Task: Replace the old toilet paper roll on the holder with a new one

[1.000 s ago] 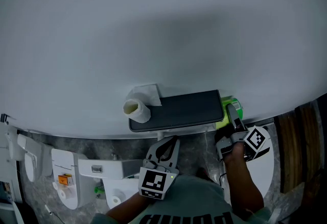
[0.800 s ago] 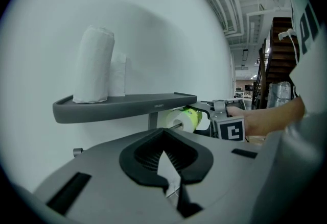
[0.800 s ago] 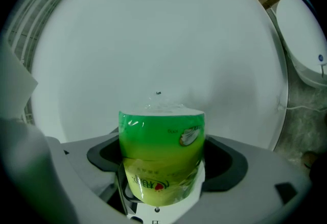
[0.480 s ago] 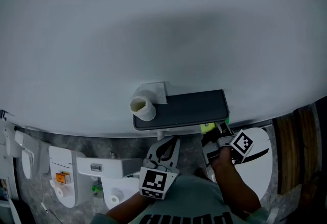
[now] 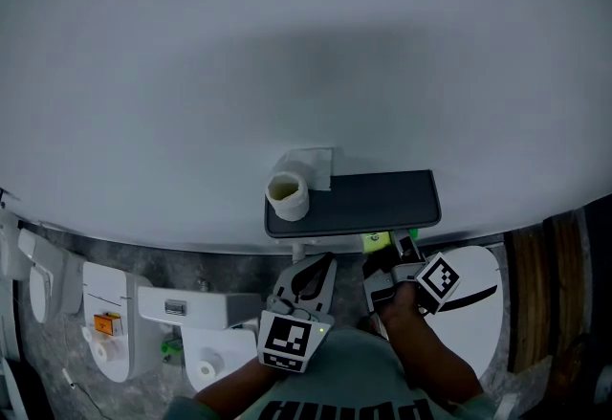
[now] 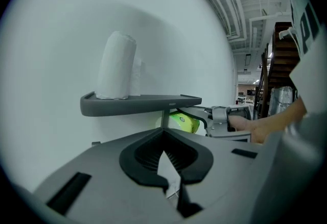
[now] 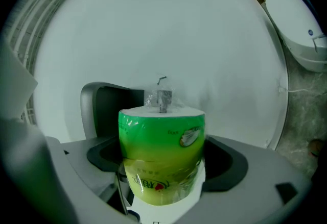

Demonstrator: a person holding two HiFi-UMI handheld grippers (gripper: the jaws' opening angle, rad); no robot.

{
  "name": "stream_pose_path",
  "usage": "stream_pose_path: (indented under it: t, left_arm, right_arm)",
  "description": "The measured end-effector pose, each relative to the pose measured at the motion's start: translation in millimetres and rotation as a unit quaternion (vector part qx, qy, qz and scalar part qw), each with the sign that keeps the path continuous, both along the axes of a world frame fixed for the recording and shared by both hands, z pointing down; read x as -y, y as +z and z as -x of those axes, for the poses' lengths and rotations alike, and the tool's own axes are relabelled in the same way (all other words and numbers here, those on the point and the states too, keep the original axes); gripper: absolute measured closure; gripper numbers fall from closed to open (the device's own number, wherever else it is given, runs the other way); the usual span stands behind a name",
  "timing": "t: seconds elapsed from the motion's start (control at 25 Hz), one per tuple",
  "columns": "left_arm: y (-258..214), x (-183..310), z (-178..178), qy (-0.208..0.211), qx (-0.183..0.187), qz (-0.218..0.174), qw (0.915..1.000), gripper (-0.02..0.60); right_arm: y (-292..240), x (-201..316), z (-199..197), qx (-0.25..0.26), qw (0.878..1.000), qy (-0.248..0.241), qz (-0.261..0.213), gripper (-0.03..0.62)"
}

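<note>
A dark grey shelf holder (image 5: pixel 368 202) is fixed to the white wall. The old white roll (image 5: pixel 287 196) stands on end at the shelf's left end, and it shows as a tall white cylinder (image 6: pixel 116 67) on the shelf (image 6: pixel 140 101) in the left gripper view. My right gripper (image 5: pixel 385 262) is just under the shelf's right half, shut on a new roll in green wrapping (image 5: pixel 377 241). In the right gripper view that roll (image 7: pixel 161 131) fills the jaws of the gripper (image 7: pixel 162 160). My left gripper (image 5: pixel 308 276) hangs below the shelf's middle with jaws together, a thin white sliver between the tips (image 6: pixel 171 169).
A white toilet lid (image 5: pixel 483 286) lies under my right hand, beside brown wooden boards (image 5: pixel 535 289). White fixtures (image 5: pixel 115 318) stand on the grey stone floor at the left. The bare wall fills the upper part of the head view.
My right gripper has carried the green roll left and down, from the shelf's right end to under it. The left gripper has stayed put. The head view has shifted.
</note>
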State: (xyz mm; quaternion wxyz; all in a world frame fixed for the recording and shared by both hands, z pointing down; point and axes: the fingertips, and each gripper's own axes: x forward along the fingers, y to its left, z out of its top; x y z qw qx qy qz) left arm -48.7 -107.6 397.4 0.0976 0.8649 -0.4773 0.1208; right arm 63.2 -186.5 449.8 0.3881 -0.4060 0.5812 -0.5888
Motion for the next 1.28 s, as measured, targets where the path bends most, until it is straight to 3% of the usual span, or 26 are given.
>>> stream_pose_path:
  t: [0.52,0.84,1.28]
  left_arm:
    - [0,-12,12,0.013,0.0,0.003,0.9999,0.577]
    - [1,-19,13,0.022,0.0,0.003,0.9998,0.577]
    - [2,-26,-8,0.047,-0.004,0.002,0.9989,0.577]
  right_arm:
    - [9,-6,2,0.018,0.999,0.036,-0.01,0.14]
    - [10,-15,6,0.017,0.999,0.028,-0.038,0.14]
    - [14,-51,-13,-0.007,0.999,0.015,-0.038,0.14]
